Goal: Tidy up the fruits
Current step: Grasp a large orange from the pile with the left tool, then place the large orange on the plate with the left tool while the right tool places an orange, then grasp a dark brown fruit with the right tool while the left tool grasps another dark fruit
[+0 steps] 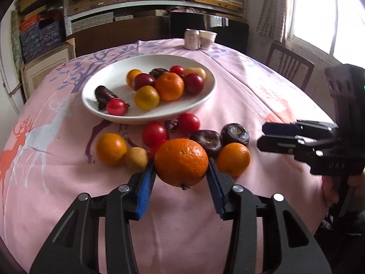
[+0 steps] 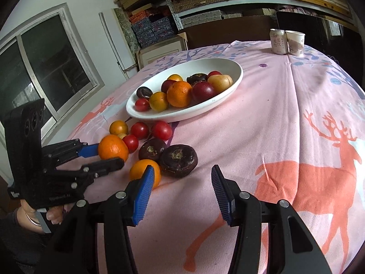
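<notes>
- My left fingers (image 1: 181, 171) angle down over the near side of the table (image 1: 251, 91), pinching the big orange (image 1: 181, 161), one blue pad on each flank.
- That orange is nearly round, with no clear long axis; its stem nub faces near and down.
- It sits at my fingertips, just near the loose fruit, with the white plate (image 1: 95, 86) farther off.
- My right fingers (image 2: 182, 178) tilt down, spread, nothing between them; a small orange (image 2: 140, 167) lies just behind the left pad.

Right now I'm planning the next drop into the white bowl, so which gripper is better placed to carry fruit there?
Left. The left gripper already has its blue pads against the orange, and the white bowl is straight ahead. The right gripper is open with nothing between its fingers.
</notes>
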`<state>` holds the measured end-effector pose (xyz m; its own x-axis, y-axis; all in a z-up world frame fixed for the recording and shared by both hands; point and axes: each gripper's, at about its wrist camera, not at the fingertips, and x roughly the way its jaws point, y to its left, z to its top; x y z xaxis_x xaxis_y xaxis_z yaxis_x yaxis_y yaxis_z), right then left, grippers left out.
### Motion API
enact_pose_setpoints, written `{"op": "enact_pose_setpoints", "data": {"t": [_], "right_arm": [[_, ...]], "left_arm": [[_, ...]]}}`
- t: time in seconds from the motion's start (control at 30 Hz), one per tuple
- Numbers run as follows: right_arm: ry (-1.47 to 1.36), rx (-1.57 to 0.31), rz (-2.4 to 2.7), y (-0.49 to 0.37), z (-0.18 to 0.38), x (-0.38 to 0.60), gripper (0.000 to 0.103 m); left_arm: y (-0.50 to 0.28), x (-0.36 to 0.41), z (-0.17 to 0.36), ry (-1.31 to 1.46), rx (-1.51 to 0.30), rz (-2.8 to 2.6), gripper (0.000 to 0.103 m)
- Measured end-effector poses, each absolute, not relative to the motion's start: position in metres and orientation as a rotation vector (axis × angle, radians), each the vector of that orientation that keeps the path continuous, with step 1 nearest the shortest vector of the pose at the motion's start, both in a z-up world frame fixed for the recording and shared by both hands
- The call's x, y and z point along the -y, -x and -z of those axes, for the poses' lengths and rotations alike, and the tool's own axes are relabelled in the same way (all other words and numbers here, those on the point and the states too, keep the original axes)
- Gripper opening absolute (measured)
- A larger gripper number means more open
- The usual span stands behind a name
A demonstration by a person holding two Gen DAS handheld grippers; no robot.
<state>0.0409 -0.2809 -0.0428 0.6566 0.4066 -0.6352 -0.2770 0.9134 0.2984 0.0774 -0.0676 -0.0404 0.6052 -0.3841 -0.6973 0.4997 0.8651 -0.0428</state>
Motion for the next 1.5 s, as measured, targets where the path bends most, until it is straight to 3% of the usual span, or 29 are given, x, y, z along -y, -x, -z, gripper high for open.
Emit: {"op": "enact_pose_setpoints", "data": {"t": [0.37,0.47,0.67,0.9,1.1,1.17,1.23,1.5], "right_arm": [[-0.113,-0.852,-0.421,-0.046,0.046,0.223,0.052],[-0.122,-0.862,-0.389,-0.053,0.048,0.218,0.036],[-0.217,-0.821,-0.435,-0.051,0.026,0.233,0.036],[-0.243,-0.745,-0.406,-0.119,-0.032,0.253,0.036],[-0.236,-0.773,-0.346,-0.191,-0.038,0.252,0.037],[-0.230,-0.787,-0.334,-0.203,-0.035,0.252,0.048],[-0.231,-0.783,-0.314,-0.203,-0.036,0.254,0.052],[-0.172,-0.770,-0.321,-0.136,-0.021,0.260,0.053]], "left_arm": [[-0.075,0.017,0.038,-0.098,-0.781,0.396,0.044],[-0.072,0.018,0.037,-0.100,-0.769,0.403,0.044],[-0.077,0.019,0.024,-0.082,-0.756,0.437,0.044],[-0.144,0.048,-0.009,-0.102,-0.739,0.467,0.044],[-0.213,0.064,-0.010,-0.101,-0.797,0.416,0.045],[-0.223,0.063,-0.008,-0.081,-0.820,0.415,0.052],[-0.219,0.056,-0.012,-0.064,-0.780,0.388,0.076],[-0.145,0.039,-0.007,-0.179,-0.726,0.441,0.078]]}}
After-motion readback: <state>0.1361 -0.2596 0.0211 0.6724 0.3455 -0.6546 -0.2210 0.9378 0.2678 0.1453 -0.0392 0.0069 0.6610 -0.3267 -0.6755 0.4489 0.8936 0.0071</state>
